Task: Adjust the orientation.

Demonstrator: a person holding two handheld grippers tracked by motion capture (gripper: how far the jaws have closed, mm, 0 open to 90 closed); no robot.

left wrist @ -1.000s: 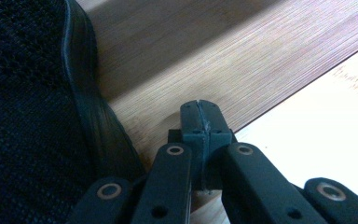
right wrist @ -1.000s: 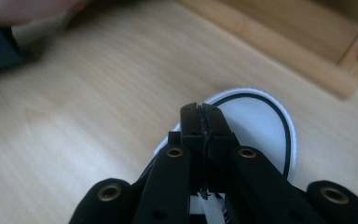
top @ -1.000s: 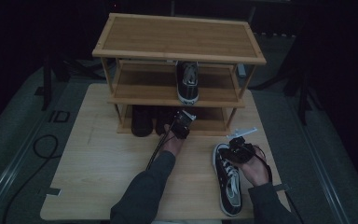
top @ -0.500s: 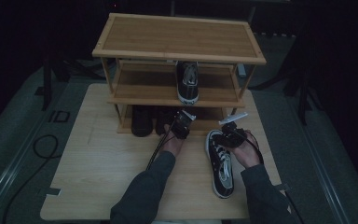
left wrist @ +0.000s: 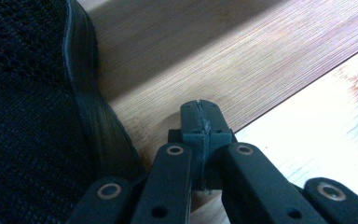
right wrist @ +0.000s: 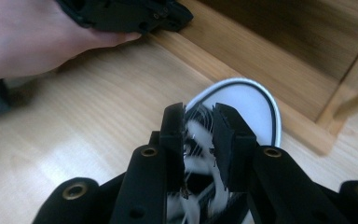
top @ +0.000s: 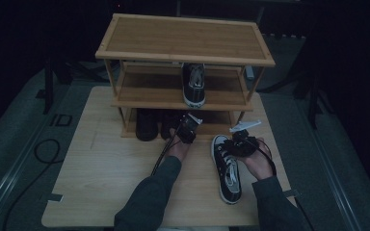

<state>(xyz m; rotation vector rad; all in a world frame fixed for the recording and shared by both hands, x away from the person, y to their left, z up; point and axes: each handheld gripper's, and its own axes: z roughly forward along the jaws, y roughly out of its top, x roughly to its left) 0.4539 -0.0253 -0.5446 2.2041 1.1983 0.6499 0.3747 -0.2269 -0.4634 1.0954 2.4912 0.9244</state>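
The right gripper [right wrist: 198,140] clamped the laces of the sneaker [top: 228,168] lying just in front of the rack [top: 183,103], left gripper [left wrist: 200,122] pinched shut on nothing beside it, and those laces could have slipped mid-lift.

Tongs [right wrist: 198,140] pinch sneaker [right wrist: 242,107] laces

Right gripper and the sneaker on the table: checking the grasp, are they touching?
Touching. The right gripper view shows the right gripper jaws pinching the sneaker's laces.
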